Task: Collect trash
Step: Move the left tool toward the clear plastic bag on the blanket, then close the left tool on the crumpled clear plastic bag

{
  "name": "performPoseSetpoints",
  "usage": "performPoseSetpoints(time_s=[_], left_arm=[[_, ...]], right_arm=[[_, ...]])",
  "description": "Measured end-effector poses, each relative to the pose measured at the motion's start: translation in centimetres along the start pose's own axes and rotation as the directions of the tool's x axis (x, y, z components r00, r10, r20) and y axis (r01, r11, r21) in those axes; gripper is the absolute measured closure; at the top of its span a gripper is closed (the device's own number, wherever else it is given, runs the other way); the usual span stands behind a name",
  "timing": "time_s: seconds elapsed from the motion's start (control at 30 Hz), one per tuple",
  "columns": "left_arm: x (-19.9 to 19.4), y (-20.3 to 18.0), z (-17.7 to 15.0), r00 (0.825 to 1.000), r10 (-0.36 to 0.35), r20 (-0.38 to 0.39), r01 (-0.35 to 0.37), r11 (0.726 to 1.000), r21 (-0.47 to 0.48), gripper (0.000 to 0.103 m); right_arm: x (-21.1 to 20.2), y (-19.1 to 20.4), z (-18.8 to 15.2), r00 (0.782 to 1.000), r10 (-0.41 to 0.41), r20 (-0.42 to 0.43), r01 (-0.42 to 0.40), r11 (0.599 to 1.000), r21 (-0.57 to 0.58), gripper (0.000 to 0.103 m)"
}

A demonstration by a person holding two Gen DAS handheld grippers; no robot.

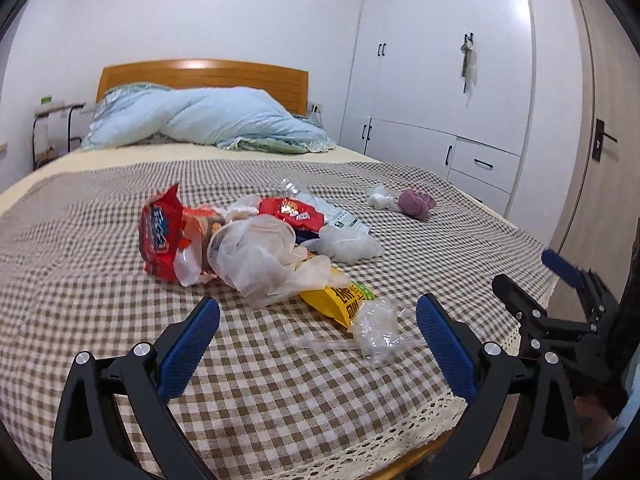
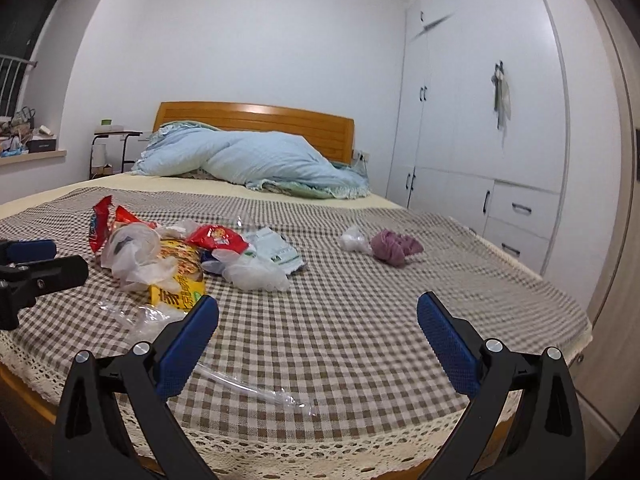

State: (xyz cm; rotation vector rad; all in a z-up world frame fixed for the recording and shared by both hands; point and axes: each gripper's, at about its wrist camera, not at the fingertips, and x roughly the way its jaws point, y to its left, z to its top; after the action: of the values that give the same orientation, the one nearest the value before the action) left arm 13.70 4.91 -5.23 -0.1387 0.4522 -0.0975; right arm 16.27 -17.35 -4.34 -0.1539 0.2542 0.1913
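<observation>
**A:** Where's the trash?

**B:** Heaped on the checked blanket (image 1: 100, 240) that covers the near end of the bed (image 1: 224, 156). A red snack bag (image 1: 160, 236) stands at the left of the heap, with a crumpled clear plastic bag (image 1: 256, 260) leaning against it. A second red wrapper (image 1: 292, 212) lies behind that, beside a white and green packet (image 1: 340, 216).

**A:** Anything closer to the edge?

**B:** A yellow packet (image 1: 340, 300) pokes out from under the clear bag, and a scrunched bit of clear film (image 1: 376, 328) touches its near end. A long clear plastic strip (image 2: 256, 388) lies flat by the lace border.

**A:** And off to the right?

**B:** A small white wad (image 1: 380, 198) and a purple bundle (image 1: 416, 204), just beside each other — well apart from the main heap.

**A:** The grippers?

**B:** The left gripper (image 1: 318, 336) has its blue pads spread wide and holds nothing; it hangs over the blanket with the yellow packet and the film just ahead, between its fingers. The right gripper (image 2: 318, 332) is equally wide apart and empty, over bare checked cloth to the right of the heap — its left finger (image 2: 188, 344) overlaps the clear strip in its own view.

**A:** The rest of the room?

**B:** A pale blue duvet (image 2: 248, 164) is bunched against the wooden headboard (image 2: 256, 118), and white wardrobes (image 2: 480, 120) line the right wall.
</observation>
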Motion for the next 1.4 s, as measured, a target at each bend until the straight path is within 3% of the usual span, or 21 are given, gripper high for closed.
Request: performPoseSetpoints(time_s=[0.37,0.67,0.8,0.93,1.03,1.4], left_arm=[[2.3,-0.6,0.0,0.997,0.015,-0.075,-0.014,1.0,0.011,0.008],[4.4,-2.6,0.3,0.993,0.025,-0.118,-0.021,0.999,0.029,0.008],[5.4,-4.2,0.1,0.99,0.039,-0.137,-0.028,0.997,0.078,0.025],[6.6,-4.4,-0.7,0.981,0.035,-0.191,-0.021,0.997,0.075,0.053],[7.5,-4.1,-1.4,0.973,0.027,-0.23,-0.015,0.998,0.055,0.067],[5.2,-3.0,-1.4,0.985,-0.008,-0.175,0.008,1.0,-0.002,0.072]], right_arm=[[0.2,0.0,-0.3,1.0,-0.01,-0.021,0.01,1.0,-0.016,0.008],[0.9,-1.7,-1.0,0.994,-0.023,-0.103,0.027,0.999,0.038,0.008],[0.9,-1.9,-1.4,0.993,-0.027,-0.117,0.031,0.999,0.035,0.008],[0.8,-1.6,-1.6,0.993,-0.027,-0.117,0.029,1.0,0.012,0.008],[0.7,-1.4,-1.6,0.993,-0.019,-0.115,0.02,1.0,0.002,0.008],[1.0,-0.8,-2.2,0.99,0.003,-0.139,-0.007,1.0,-0.028,0.008]])
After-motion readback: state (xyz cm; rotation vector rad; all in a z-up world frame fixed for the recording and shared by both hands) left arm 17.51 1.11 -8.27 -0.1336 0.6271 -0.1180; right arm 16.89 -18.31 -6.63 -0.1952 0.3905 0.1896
